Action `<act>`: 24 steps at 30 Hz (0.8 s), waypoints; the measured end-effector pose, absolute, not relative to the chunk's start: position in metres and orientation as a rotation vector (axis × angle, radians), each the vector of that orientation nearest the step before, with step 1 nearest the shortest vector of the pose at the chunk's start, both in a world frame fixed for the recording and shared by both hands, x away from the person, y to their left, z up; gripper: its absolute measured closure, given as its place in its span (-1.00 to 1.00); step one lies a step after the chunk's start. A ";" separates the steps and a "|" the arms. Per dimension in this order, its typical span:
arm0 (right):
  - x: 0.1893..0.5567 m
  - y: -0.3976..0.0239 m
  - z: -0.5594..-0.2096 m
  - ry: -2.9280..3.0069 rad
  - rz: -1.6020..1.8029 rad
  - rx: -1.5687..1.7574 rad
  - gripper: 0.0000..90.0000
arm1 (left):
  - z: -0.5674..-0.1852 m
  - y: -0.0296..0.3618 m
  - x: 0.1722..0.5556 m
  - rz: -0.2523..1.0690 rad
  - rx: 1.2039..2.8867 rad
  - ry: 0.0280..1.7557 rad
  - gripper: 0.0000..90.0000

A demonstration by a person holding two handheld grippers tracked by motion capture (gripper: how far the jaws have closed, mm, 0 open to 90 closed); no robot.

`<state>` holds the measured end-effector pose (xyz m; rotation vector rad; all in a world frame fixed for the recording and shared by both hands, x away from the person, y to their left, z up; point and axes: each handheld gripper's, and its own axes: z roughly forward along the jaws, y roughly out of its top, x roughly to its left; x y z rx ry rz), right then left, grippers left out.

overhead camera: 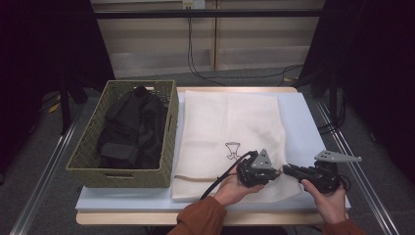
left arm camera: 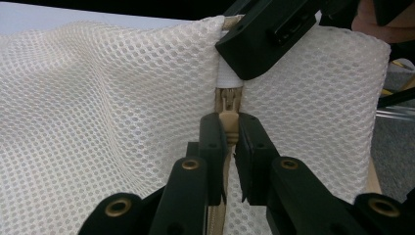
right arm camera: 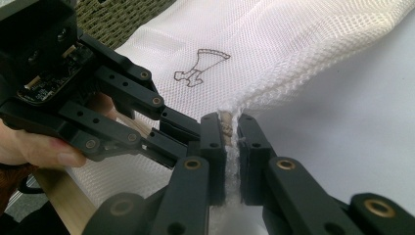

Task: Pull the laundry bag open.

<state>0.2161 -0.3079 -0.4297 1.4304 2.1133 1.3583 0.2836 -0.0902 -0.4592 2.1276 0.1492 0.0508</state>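
Observation:
A white mesh laundry bag [overhead camera: 230, 122] with a small dark emblem [overhead camera: 233, 149] lies flat on the table. At its near right corner the two grippers meet tip to tip. My left gripper [overhead camera: 278, 171] is shut on the beige zipper pull [left arm camera: 228, 120] of the bag's zipper. My right gripper [overhead camera: 288, 169] faces it from the right, and its jaws pinch the mesh edge [right arm camera: 235, 115] at the zipper's end. In the left gripper view a jaw of the right gripper [left arm camera: 264, 39] sits just past the pull. The left gripper [right arm camera: 176, 129] appears at the left of the right gripper view.
A woven green basket [overhead camera: 88, 147] holding black clothes [overhead camera: 132, 127] stands left of the bag. A pale blue mat [overhead camera: 303, 117] covers the tabletop under both. Cables run across the floor behind the table, and metal rails flank its sides.

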 end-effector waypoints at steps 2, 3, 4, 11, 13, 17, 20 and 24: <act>0.216 -0.307 -0.430 2.107 1.350 1.428 0.87 | -0.461 -0.090 0.284 0.067 2.169 0.143 0.83; 0.216 -0.310 -0.429 2.090 1.355 1.429 0.88 | -0.463 -0.089 0.284 0.068 2.169 0.143 0.83; 0.216 -0.312 -0.427 2.078 1.357 1.435 0.88 | -0.463 -0.086 0.285 0.066 2.159 0.157 0.83; 0.216 -0.313 -0.425 2.060 1.367 1.426 0.88 | -0.457 -0.082 0.288 0.052 2.157 0.164 0.83; 0.216 -0.314 -0.425 2.063 1.372 1.423 0.88 | -0.458 -0.081 0.288 0.057 2.166 0.155 0.83; 0.215 -0.316 -0.427 2.054 1.369 1.436 0.88 | -0.459 -0.078 0.288 0.054 2.180 0.158 0.83; 0.215 -0.316 -0.426 2.054 1.370 1.434 0.88 | -0.459 -0.075 0.289 0.058 2.188 0.161 0.83; 0.214 -0.317 -0.426 2.046 1.368 1.432 0.88 | -0.461 -0.070 0.290 0.056 2.192 0.164 0.83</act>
